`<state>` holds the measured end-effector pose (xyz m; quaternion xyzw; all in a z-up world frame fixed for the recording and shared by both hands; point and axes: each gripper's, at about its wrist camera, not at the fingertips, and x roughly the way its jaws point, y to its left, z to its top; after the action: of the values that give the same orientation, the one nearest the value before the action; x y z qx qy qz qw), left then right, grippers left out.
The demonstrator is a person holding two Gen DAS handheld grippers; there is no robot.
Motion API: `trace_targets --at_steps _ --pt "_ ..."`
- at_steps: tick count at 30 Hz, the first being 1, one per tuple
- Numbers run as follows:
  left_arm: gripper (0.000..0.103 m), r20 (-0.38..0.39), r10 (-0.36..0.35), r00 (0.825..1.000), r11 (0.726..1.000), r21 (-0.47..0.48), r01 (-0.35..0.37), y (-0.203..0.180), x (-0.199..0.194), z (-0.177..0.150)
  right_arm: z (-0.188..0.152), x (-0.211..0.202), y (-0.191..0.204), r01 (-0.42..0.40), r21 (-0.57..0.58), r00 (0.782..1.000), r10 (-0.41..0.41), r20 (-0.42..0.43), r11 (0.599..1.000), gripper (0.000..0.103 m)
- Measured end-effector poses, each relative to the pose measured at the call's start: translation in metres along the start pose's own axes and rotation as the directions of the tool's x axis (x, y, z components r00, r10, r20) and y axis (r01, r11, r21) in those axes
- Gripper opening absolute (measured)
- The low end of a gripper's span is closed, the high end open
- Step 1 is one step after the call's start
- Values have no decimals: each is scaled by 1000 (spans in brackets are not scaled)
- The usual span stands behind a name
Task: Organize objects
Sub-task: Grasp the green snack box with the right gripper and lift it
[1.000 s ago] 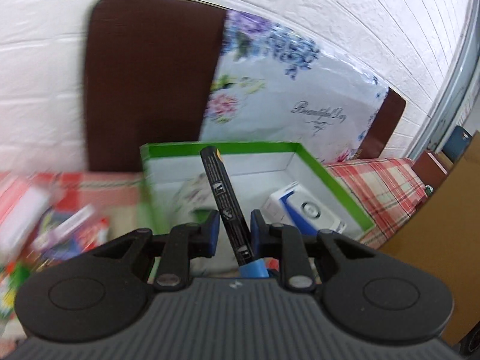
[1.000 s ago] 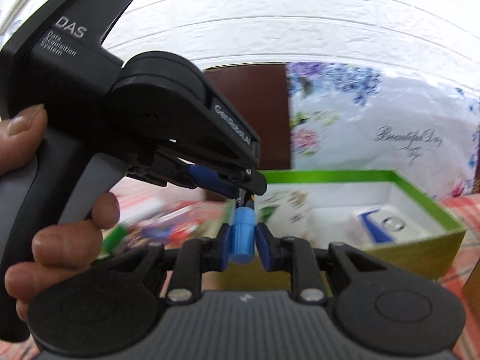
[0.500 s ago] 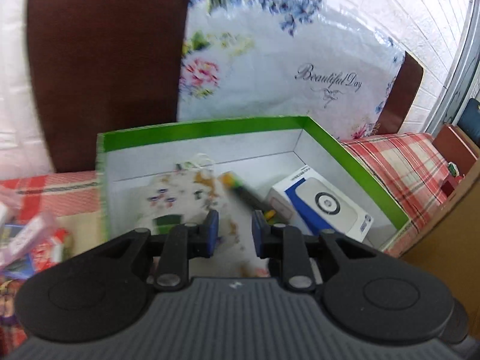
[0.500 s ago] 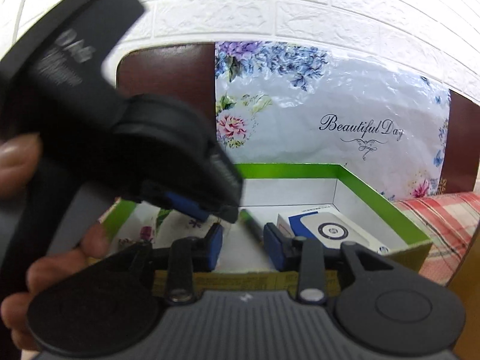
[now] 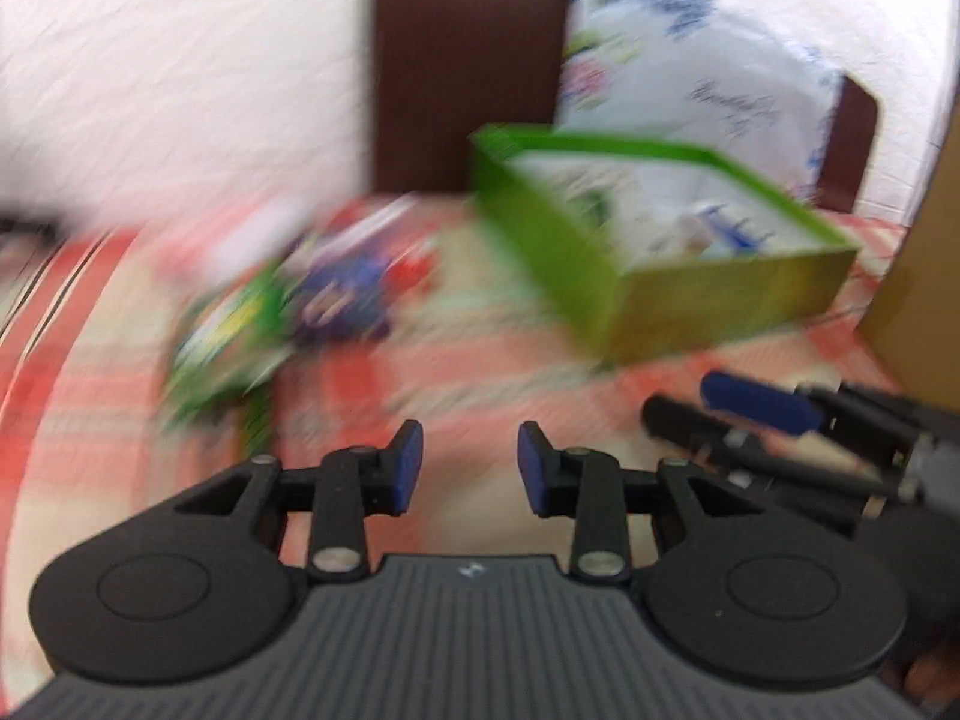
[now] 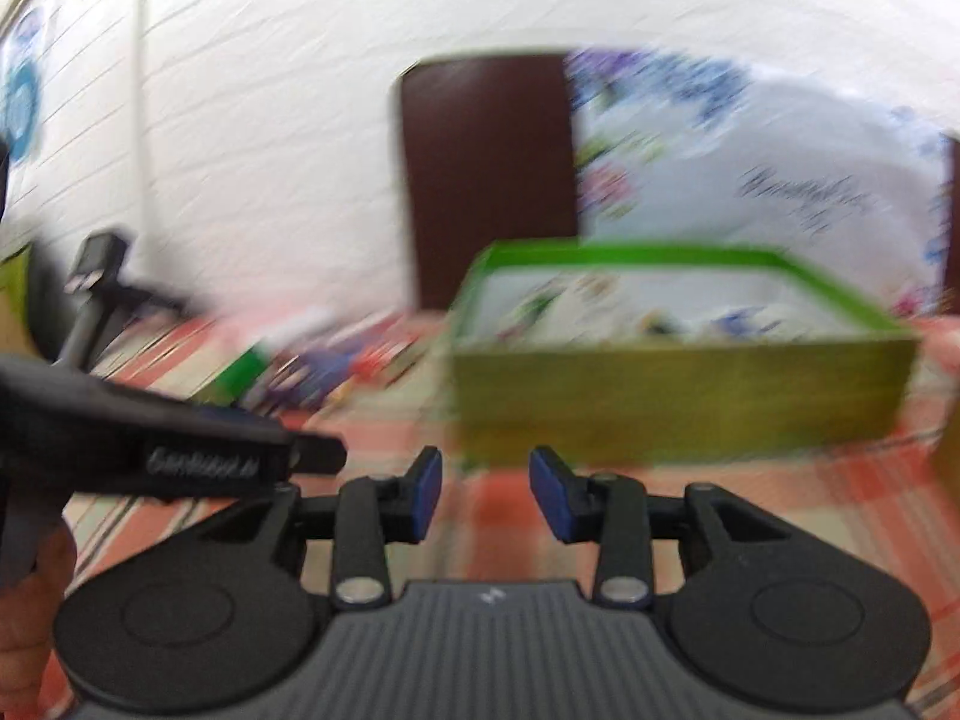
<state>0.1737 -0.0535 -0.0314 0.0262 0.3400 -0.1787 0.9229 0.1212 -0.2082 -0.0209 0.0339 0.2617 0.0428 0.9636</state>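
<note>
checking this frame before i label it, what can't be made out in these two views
- Loose packets left of the green box: motion blur in both views; print and count unreadable.
- Box contents: blurred, and in the right wrist view the near wall hides the floor.
- Script on the floral bag: smeared.
- Right gripper in the left wrist view: cut off by the right edge.
- Left gripper: open, nothing between its jaws.

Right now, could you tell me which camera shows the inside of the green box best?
The left wrist view: it looks down into the green box, showing blurred items on its floor. The right wrist view meets the box front-on, so its wall hides most.
</note>
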Motion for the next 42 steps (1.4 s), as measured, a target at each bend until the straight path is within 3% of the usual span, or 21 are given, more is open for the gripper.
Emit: trace_targets --at_steps 3,6,7,11,13,15,17,19,20,21,28,32,35,36,37,39,42 --pt "37 19 117 993 993 -15 -117 42 -9 -20 1 14 28 -67 -46 997 66 -33 997 35" --pt "42 49 298 953 955 -21 -297 77 -15 -23 13 25 58 -143 -62 989 141 -33 988 38" --pt "45 50 330 943 943 -50 -328 90 -15 -21 19 31 66 -164 -57 986 163 -28 985 40" --pt "53 56 358 932 925 -158 -345 134 -15 -20 51 69 89 -257 76 963 262 -56 963 43" --pt "60 73 328 942 927 -217 -306 152 -15 -25 64 88 98 -272 130 956 283 -75 953 44" --pt "61 90 278 956 923 -302 -240 168 -18 -29 71 108 105 -296 184 942 318 -109 937 48" --pt "60 105 260 960 916 -341 -211 174 -19 -32 73 125 112 -271 224 941 306 -143 936 48" --pt "60 115 259 959 916 -343 -206 170 -21 -35 70 142 113 -262 272 928 319 -192 926 38" --pt "60 115 261 958 917 -340 -209 169 -20 -35 66 146 111 -270 313 919 341 -198 910 27" --pt "61 117 262 958 918 -337 -210 169 -21 -36 63 144 108 -271 342 918 348 -188 900 24" --pt "61 112 235 966 909 -378 -177 178 -26 -36 50 72 68 -300 384 917 375 -134 873 19" --pt "59 106 192 976 896 -424 -130 173 -42 -27 21 28 22 -269 370 919 352 -178 889 19" --pt "59 130 93 987 943 -329 -46 135 -51 -14 2 8 -5 -204 350 939 283 -193 914 29" --pt "59 123 62 991 962 -271 -26 117 -51 -11 -3 2 -12 -190 345 947 264 -181 919 46" --pt "59 110 30 994 975 -221 -5 99 -50 -9 -7 -5 -16 -189 341 953 256 -163 921 52" --pt "59 70 -44 997 984 -169 55 69 -45 -10 -11 -15 -16 -191 291 960 241 -146 937 56" --pt "61 -1 -134 991 974 -182 132 45 -29 -10 -14 -22 5 -206 123 964 223 -147 971 59"
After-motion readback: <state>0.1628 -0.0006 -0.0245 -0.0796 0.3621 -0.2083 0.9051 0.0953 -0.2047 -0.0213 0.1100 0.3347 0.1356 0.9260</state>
